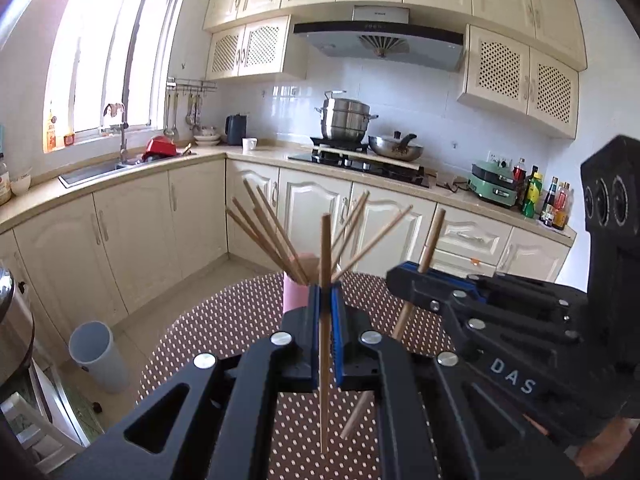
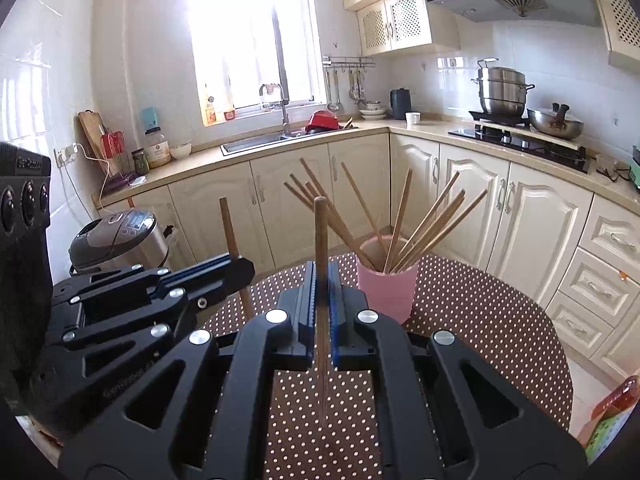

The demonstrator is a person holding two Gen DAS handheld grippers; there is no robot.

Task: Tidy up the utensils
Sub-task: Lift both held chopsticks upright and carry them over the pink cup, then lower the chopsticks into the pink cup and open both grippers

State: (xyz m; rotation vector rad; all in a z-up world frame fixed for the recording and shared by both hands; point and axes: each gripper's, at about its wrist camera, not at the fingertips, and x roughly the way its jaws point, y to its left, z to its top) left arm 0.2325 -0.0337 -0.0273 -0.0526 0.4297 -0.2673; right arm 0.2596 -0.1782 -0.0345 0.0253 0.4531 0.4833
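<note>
Both hand-held grippers, left [image 1: 325,336] and right [image 2: 321,320], each clamped on one upright chopstick [image 1: 325,248] near pink cup [image 2: 386,288].

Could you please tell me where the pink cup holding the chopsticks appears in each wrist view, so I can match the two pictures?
Left wrist view: the pink cup sits just left of centre, partly hidden behind the left tool.
Right wrist view: the pink cup stands right of centre, fully visible.
Shared landmark: the steel steamer pot.
</note>
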